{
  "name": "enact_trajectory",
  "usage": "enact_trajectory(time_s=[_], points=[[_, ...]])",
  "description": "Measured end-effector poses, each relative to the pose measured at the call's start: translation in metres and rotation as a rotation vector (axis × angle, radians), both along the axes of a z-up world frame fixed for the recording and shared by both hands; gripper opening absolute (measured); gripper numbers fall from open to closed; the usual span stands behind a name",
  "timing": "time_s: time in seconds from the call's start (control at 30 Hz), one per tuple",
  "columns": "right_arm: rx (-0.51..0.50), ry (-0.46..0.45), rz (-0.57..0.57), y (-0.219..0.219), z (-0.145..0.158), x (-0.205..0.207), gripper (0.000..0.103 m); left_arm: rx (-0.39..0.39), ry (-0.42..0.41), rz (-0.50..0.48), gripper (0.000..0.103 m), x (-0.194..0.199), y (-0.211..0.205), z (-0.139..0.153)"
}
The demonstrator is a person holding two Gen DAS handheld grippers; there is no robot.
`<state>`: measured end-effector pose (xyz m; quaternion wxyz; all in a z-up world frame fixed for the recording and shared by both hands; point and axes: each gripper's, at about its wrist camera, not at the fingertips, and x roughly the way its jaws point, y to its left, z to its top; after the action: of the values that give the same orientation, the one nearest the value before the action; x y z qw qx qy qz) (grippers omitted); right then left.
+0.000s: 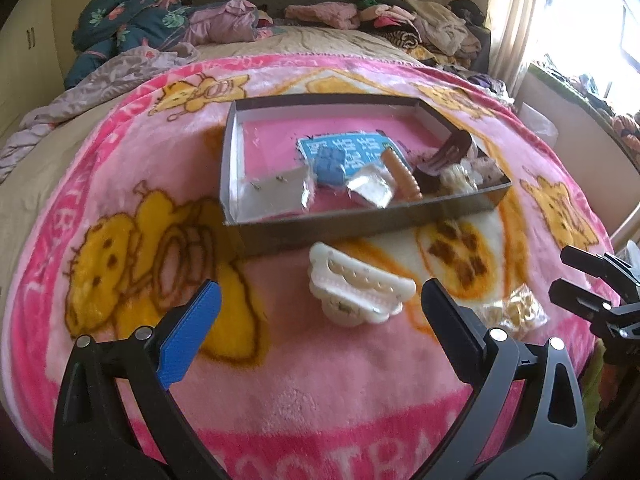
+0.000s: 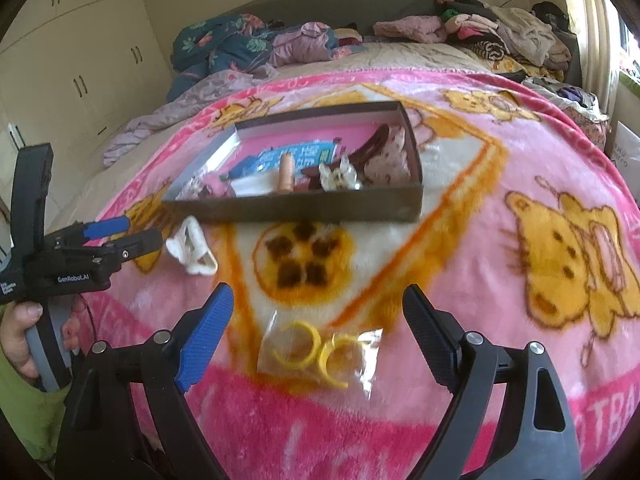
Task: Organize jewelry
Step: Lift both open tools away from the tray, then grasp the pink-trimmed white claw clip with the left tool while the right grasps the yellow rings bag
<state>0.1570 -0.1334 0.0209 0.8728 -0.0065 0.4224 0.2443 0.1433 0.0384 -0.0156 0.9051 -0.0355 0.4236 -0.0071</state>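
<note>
A shallow dark cardboard box [image 1: 360,222] [image 2: 304,205] lies on the pink blanket and holds hair clips, small packets and a blue card. A white claw hair clip [image 1: 358,290] [image 2: 191,249] lies on the blanket just in front of the box. My left gripper [image 1: 320,300] is open, with the clip between its fingertips, a little ahead. A clear bag with yellow hoop earrings [image 2: 316,354] [image 1: 514,312] lies on the blanket. My right gripper [image 2: 318,308] is open just above and around that bag. Nothing is held.
The pink cartoon blanket [image 1: 280,380] covers the near part of a bed. Piles of clothes [image 1: 400,16] and a floral quilt [image 1: 132,16] lie at the far end. Cupboards [image 2: 72,64] stand to the left, a window [image 1: 600,20] to the right.
</note>
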Motion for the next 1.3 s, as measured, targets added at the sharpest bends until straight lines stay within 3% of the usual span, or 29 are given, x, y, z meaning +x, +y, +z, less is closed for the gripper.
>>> enact_trajectory(time_s=[0.5, 0.57, 0.73, 0.8, 0.83, 1.1, 1.13, 1.27, 1.3], points=[[-0.077, 0.058, 0.03, 0.017, -0.04, -0.007, 0.086, 0.023, 0.06, -0.036, 0.093, 0.0, -0.015, -0.023], [-0.083, 0.061, 0.027, 0.019, -0.045, -0.006, 0.092, 0.029, 0.067, -0.039, 0.093, 0.003, -0.017, -0.026], [-0.103, 0.051, 0.039, 0.027, -0.055, -0.006, 0.093, 0.023, 0.093, -0.051, 0.093, 0.014, -0.022, -0.035], [-0.12, 0.035, 0.048, 0.03, -0.057, -0.008, 0.091, 0.024, 0.103, -0.045, 0.093, 0.02, -0.023, -0.04], [-0.121, 0.031, 0.053, 0.031, -0.058, -0.009, 0.083, 0.018, 0.104, -0.042, 0.093, 0.022, -0.022, -0.042], [-0.079, 0.027, 0.105, 0.032, -0.051, -0.012, 0.08, -0.017, 0.097, -0.028, 0.093, 0.036, -0.018, -0.049], [-0.075, 0.026, 0.105, 0.033, -0.049, -0.012, 0.08, -0.02, 0.096, -0.029, 0.091, 0.037, -0.018, -0.048], [-0.067, 0.019, 0.111, 0.034, -0.041, -0.014, 0.08, -0.018, 0.094, -0.033, 0.065, 0.04, -0.019, -0.048], [-0.062, 0.018, 0.11, 0.034, -0.038, -0.014, 0.08, -0.019, 0.092, -0.036, 0.065, 0.04, -0.02, -0.047]])
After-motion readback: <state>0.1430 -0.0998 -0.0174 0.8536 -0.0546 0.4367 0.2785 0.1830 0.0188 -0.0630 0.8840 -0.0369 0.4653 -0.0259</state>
